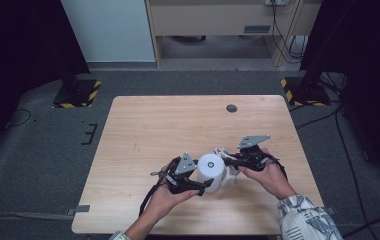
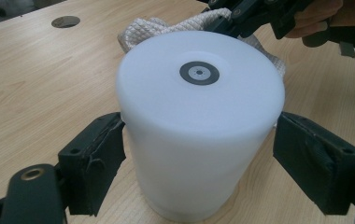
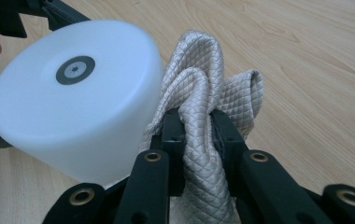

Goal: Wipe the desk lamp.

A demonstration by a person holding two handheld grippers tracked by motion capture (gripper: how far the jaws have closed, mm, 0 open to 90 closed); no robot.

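The cup [image 2: 199, 121], a white frosted one turned bottom up, stands on the near middle of the table [image 1: 143, 125], with the cloth [image 3: 203, 121] bunched just behind and against its side. The left gripper [image 1: 204, 186] has its jaws set wide to either side of the cup; in the left gripper view the pads [image 2: 98, 163] lie close along its wall, the left one seemingly touching, the right one perhaps just off it, so I judge this a steadying hold, not a firm clamp. The right gripper [image 3: 198, 135] is closed hard on a fold of the quilted cloth, pinching it upright between its jaws. The work looks like wiping the cup's outside. To do it well, the left jaws should bear evenly on both sides and low on the wall, so the cup neither tips nor spins, while the right hand drags the cloth round the far side with light pressure. The smooth wall may slip in the pads. Little stands in the way: the table is bare but for a dark round plug [image 1: 232, 108] far off, and only the two grippers themselves, close together, could knock one another.
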